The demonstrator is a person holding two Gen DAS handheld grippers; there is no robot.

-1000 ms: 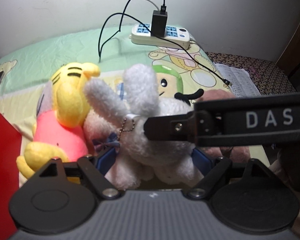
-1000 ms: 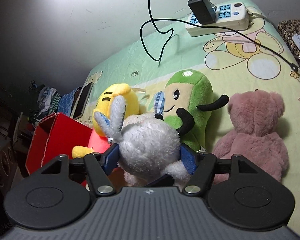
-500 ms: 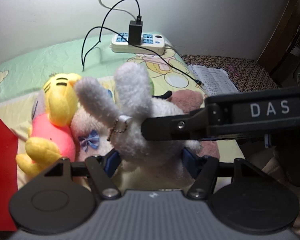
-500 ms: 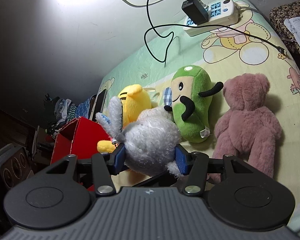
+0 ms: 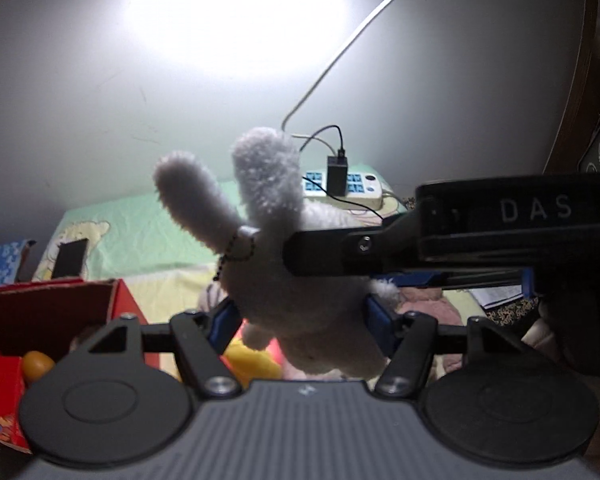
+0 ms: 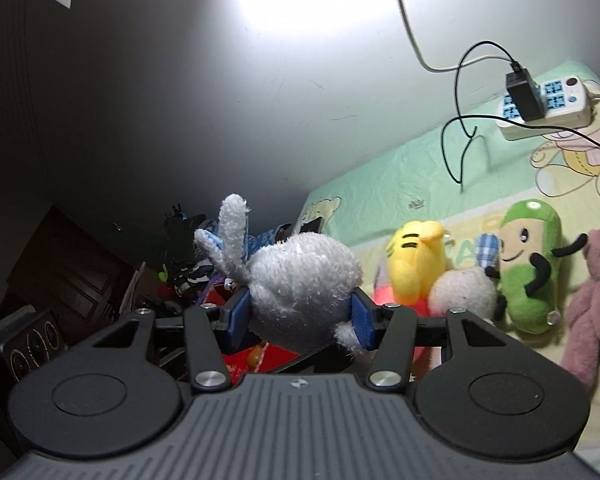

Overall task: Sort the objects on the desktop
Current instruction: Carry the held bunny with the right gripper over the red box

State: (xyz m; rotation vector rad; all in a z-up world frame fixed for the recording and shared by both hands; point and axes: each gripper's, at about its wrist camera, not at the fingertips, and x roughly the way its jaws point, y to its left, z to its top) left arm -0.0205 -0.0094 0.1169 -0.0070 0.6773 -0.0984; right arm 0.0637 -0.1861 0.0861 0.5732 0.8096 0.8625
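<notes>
Clamping a fluffy white long-eared plush rabbit from 2 sides, both grippers hold it lifted clear of the bed. The left gripper is partly closed, its blue pads pressed into the toy's lower body, having drawn in on it within the last moment. The right gripper is likewise partly closed, its blue pads sunk into the round body, its jaws also lately drawn together on the plush. In the left wrist view the right gripper's black finger crosses in front of the rabbit, and white letters on its housing read "DAS". A short bead chain hangs at the base of 1 ear.

Below and to the left stands an open red cardboard box with a small orange round thing inside. On the bed's pale green cartoon-bear sheet lie a yellow plush tiger in pink, a green bean-shaped plush with black arms and a dusty pink teddy bear. Near the wall rests a white power strip with blue sockets, a black charger plugged in. Print on the box's lower corner is too small to read.
</notes>
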